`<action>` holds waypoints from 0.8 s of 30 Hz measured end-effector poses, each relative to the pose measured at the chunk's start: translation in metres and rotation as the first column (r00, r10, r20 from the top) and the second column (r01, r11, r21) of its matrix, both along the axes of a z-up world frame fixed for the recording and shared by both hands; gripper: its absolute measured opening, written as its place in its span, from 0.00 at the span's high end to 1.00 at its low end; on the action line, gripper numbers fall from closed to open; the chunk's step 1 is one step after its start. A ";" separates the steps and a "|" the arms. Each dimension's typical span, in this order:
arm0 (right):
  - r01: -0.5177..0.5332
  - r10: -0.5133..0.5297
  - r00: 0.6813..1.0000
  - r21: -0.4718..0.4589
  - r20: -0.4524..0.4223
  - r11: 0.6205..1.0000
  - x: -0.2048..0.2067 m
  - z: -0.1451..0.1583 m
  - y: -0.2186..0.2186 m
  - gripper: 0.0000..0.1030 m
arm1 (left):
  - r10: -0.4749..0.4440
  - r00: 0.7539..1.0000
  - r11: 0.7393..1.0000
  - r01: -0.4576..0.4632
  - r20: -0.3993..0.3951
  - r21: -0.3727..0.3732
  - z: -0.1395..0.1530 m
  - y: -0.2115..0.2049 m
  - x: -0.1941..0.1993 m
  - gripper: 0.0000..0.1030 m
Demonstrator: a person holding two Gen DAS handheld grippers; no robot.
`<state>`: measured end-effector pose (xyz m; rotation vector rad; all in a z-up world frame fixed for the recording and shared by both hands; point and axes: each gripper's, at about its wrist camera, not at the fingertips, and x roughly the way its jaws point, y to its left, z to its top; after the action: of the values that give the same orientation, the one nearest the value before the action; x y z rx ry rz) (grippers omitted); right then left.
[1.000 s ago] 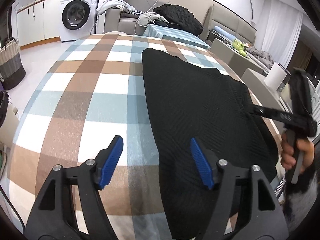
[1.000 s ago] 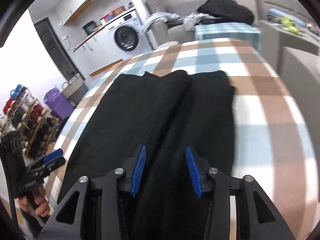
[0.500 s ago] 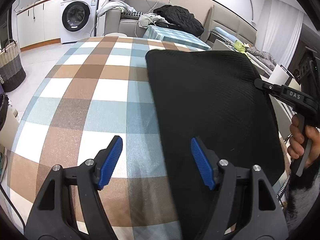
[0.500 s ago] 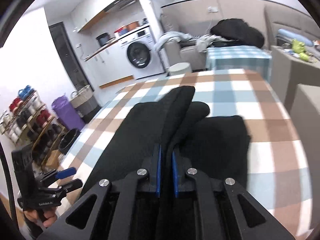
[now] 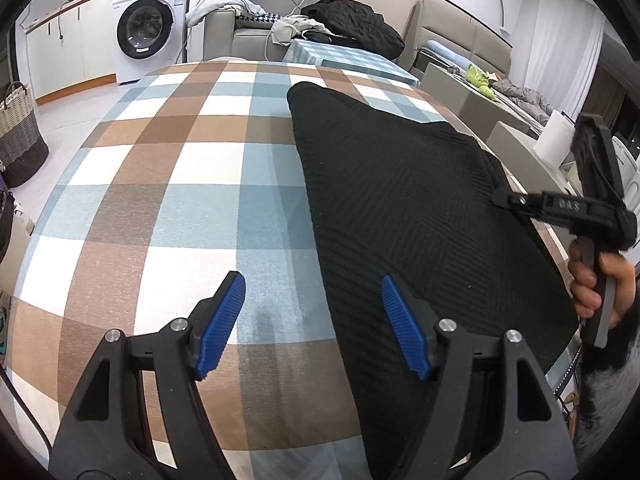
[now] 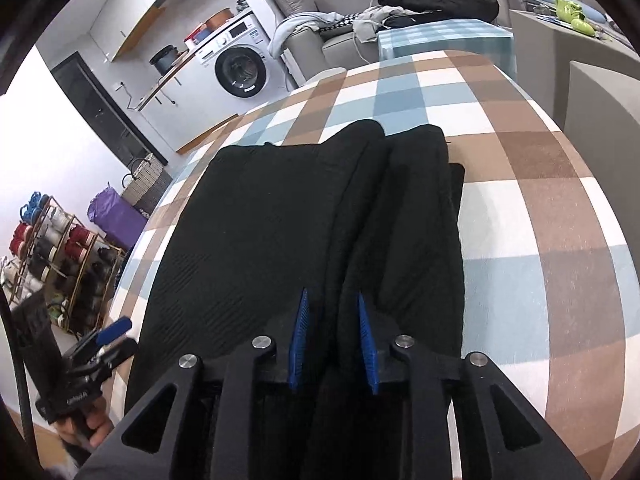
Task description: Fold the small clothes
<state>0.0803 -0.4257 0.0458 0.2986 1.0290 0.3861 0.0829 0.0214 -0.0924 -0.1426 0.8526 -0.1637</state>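
Partly hidden by dark folds, the right gripper (image 6: 331, 340) stands narrowly parted over a ridge of the black garment (image 6: 280, 232); any contact is unclear. Its wide-spread counterpart, the left gripper (image 5: 312, 324), hovers empty above the checked tablecloth (image 5: 160, 184) bearing that garment.

The left black two-finger gripper with blue ribbed pads (image 5: 312, 326) is held low and level, its jaws spread wide with nothing between them. The right black two-finger gripper with blue ribbed pads (image 6: 332, 344) has its jaws parted by a narrow gap. A bare hand (image 5: 600, 280) grips the right gripper's handle, fingers curled round it, the tool pointing leftward.
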 end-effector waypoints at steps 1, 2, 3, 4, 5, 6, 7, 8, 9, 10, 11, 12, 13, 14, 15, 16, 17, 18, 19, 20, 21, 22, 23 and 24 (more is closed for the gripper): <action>0.006 -0.006 1.000 -0.001 -0.002 1.000 0.007 -0.002 0.001 0.76 | -0.001 1.000 1.000 0.001 -0.001 0.001 0.000 -0.001 0.001 0.33; 0.006 -0.006 1.000 -0.003 -0.003 1.000 0.011 -0.002 0.002 0.76 | -0.002 1.000 1.000 0.002 0.000 0.003 -0.001 -0.001 0.001 0.33; 0.006 -0.005 1.000 -0.013 0.003 1.000 0.016 -0.002 0.005 0.78 | -0.002 1.000 1.000 0.002 0.001 0.004 0.000 -0.002 0.001 0.33; 0.001 -0.001 1.000 -0.023 0.013 1.000 0.018 -0.001 0.007 0.85 | -0.002 1.000 1.000 0.002 0.002 0.005 0.000 -0.003 0.001 0.33; -0.014 0.015 0.999 -0.032 0.030 0.999 0.018 0.003 0.011 0.89 | -0.004 1.000 1.000 0.004 0.005 0.004 0.000 -0.003 0.000 0.33; -0.011 0.014 0.998 -0.032 0.068 0.999 0.015 0.011 0.012 0.90 | -0.006 1.000 1.000 0.006 0.008 0.003 0.001 -0.003 0.000 0.33; -0.013 0.016 0.993 -0.026 0.116 1.000 0.009 0.023 0.012 0.91 | -0.009 1.000 1.000 0.009 0.012 0.003 0.003 -0.004 -0.002 0.33; -0.005 0.008 0.983 -0.019 0.186 1.000 0.000 0.040 0.011 0.91 | -0.010 1.000 1.000 0.010 0.016 0.000 0.004 -0.004 -0.002 0.33; 0.005 0.000 0.977 -0.020 0.215 1.000 -0.005 0.049 0.009 0.92 | -0.012 1.000 1.000 0.012 0.018 -0.003 0.004 -0.004 -0.002 0.33; 0.028 -0.020 0.969 -0.027 0.247 0.999 -0.010 0.059 0.006 0.92 | -0.015 1.000 1.000 0.015 0.018 -0.005 0.004 -0.005 -0.002 0.33; 0.051 -0.039 0.965 -0.039 0.260 0.998 -0.013 0.063 0.003 0.92 | -0.017 1.000 1.000 0.017 0.016 -0.006 0.004 -0.004 -0.001 0.33; 0.081 -0.063 0.966 -0.063 0.250 0.995 -0.011 0.061 -0.002 0.92 | -0.020 1.000 1.000 0.020 0.014 -0.006 0.003 -0.005 -0.001 0.33; 0.105 -0.084 0.970 -0.078 0.228 0.991 -0.007 0.056 -0.007 0.91 | -0.026 1.000 1.000 0.026 0.008 -0.009 0.001 -0.006 0.000 0.33; 0.124 -0.106 0.975 -0.083 0.196 0.989 -0.003 0.047 -0.012 0.91 | -0.029 1.000 1.000 0.029 0.001 -0.010 -0.001 -0.007 0.001 0.33; 0.129 -0.117 0.983 -0.077 0.143 0.989 0.003 0.035 -0.017 0.90 | -0.032 0.999 0.999 0.032 -0.004 -0.009 -0.002 -0.008 0.001 0.33; 0.118 -0.112 0.990 -0.070 0.086 0.990 0.009 0.024 -0.021 0.88 | -0.034 0.999 0.999 0.034 -0.007 -0.005 -0.003 -0.009 0.000 0.33; 0.114 -0.111 0.993 -0.065 0.037 0.991 0.011 0.013 -0.024 0.88 | -0.034 0.999 0.999 0.034 -0.008 0.000 -0.003 -0.011 0.000 0.33; 0.113 -0.112 0.993 -0.051 0.025 0.992 0.010 0.011 -0.027 0.86 | -0.036 0.999 0.999 0.036 -0.008 0.000 -0.003 -0.012 -0.001 0.33; 0.104 -0.104 0.995 -0.031 0.014 0.994 0.007 0.009 -0.029 0.84 | -0.041 0.999 0.999 0.041 -0.008 -0.002 -0.003 -0.013 -0.001 0.33; 0.083 -0.083 0.997 -0.009 0.004 0.996 0.000 0.009 -0.031 0.83 | -0.049 0.999 0.999 0.049 -0.010 -0.006 -0.003 -0.014 -0.002 0.33; 0.066 -0.066 0.998 0.010 0.000 0.998 -0.008 0.010 -0.033 0.82 | -0.054 0.998 0.999 0.054 -0.010 -0.008 -0.003 -0.015 -0.003 0.33; 0.052 -0.052 0.999 0.028 -0.005 0.998 -0.016 0.011 -0.035 0.79 | -0.060 0.998 0.998 0.060 -0.012 -0.009 -0.003 -0.016 -0.003 0.33; 0.041 -0.040 0.999 0.049 -0.011 0.998 -0.028 0.012 -0.038 0.77 | -0.068 0.998 0.998 0.068 -0.014 -0.012 -0.003 -0.018 -0.004 0.33; 0.030 -0.028 0.999 0.075 -0.021 0.997 -0.043 0.012 -0.040 0.74 | -0.074 0.997 0.997 0.074 -0.016 -0.012 -0.003 -0.019 -0.004 0.33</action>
<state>0.0375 -0.4661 0.0577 0.3851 1.0305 0.3970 0.0785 0.0021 -0.0959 -0.1237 0.8739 -0.2370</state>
